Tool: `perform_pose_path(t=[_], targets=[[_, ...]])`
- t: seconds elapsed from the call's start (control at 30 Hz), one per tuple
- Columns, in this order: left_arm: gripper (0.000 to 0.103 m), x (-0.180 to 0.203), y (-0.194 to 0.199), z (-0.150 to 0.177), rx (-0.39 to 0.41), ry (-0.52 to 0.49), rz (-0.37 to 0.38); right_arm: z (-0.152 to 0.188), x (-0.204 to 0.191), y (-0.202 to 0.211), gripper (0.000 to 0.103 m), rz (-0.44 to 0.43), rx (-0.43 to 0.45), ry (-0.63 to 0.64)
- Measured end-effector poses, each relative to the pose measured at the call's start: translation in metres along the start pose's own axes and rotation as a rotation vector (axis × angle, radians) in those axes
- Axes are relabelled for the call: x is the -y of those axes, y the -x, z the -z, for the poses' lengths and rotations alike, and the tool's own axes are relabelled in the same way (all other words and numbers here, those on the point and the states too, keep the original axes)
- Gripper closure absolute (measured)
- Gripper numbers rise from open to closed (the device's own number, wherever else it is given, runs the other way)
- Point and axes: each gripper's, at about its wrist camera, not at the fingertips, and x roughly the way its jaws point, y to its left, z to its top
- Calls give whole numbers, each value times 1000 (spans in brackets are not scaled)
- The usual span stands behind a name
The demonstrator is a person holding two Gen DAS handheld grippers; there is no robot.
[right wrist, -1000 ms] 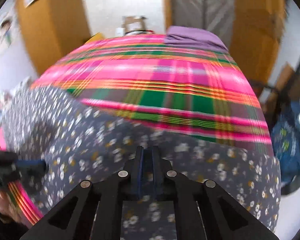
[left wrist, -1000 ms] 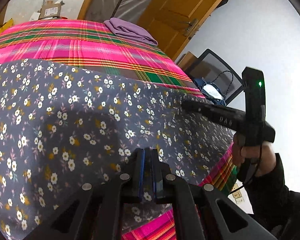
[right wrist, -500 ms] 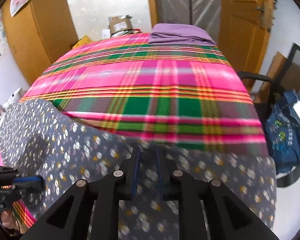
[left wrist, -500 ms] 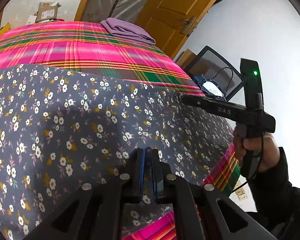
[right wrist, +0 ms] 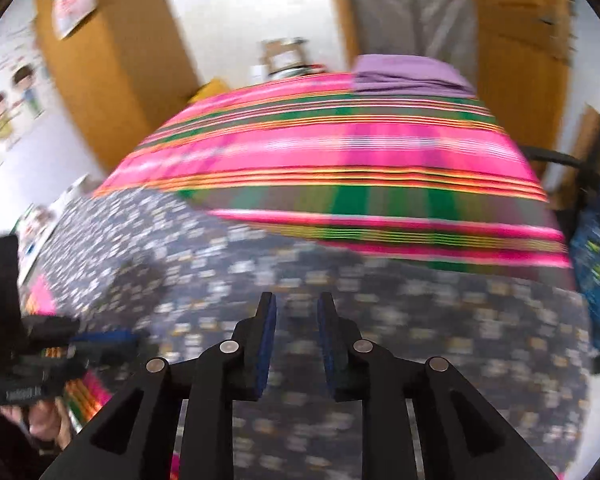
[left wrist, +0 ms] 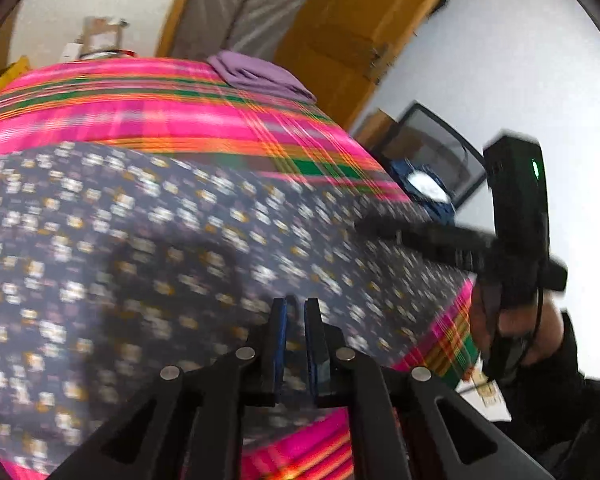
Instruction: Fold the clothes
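- Two grippers, left gripper (left wrist: 296,312) and right gripper (right wrist: 296,308), hover over the floral garment (left wrist: 140,240) spread on the plaid bed (right wrist: 340,152).
- Both fingers released, just been opening; nothing pinched, cloth lies beneath.
- Garment's long axis runs sideways across the fingers; near hem closest to both.
- Folded purple cloth (right wrist: 408,74) sits far beyond.

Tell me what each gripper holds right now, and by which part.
Nothing is held. The right gripper and left gripper have just been opening; their jaws stand apart above the floral garment, no fabric pinched.
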Motion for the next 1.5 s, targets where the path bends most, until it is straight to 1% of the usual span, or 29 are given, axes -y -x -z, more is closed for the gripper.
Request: perform_pose_path(t=[0.1, 0.2, 0.27, 0.43, 0.53, 0.63, 0.73, 0.83, 0.9, 0.97, 1.07, 1.2, 1.37, 1.43, 1.5], targets=[[95, -18, 12, -9, 28, 37, -48, 3, -18, -14, 81, -26, -37, 57], [95, -33, 16, -23, 36, 70, -90, 10, -25, -14, 81, 0, -52, 114], [95, -36, 14, -33, 35, 74, -104, 14, -23, -10, 81, -8, -68, 118], [95, -33, -8, -53, -3, 56, -117, 28, -20, 5, 81, -17, -93, 144], [95, -31, -30, -62, -42, 61, -95, 37, -21, 14, 81, -7, -95, 184], [95, -30, -50, -67, -76, 56, -117, 48, -20, 22, 81, -9, -106, 199], [95, -39, -55, -69, -66, 88, -101, 56, -16, 30, 80, -22, -106, 198], [96, -46, -48, -68, -62, 117, -95, 59, -16, 32, 80, -27, -107, 200], [95, -49, -40, -64, -48, 112, -106, 58, -17, 32, 81, -15, -108, 198], [95, -55, -24, -51, -29, 115, -103, 55, -19, 32, 80, -16, -102, 187], [95, -62, 0, -26, -17, 128, -107, 52, -21, 30, 80, -49, -81, 163], [95, -60, 24, 7, -3, 108, -95, 47, -31, 25, 80, -85, -58, 173], [95, -43, 39, 34, -2, 30, -94, 42, -58, 16, 80, -143, -22, 235], [95, -40, 42, 41, 5, 3, -97, 44, -70, 10, 80, -158, -25, 273], [95, -39, 46, 44, 8, -2, -98, 48, -79, 5, 80, -164, -36, 309]])
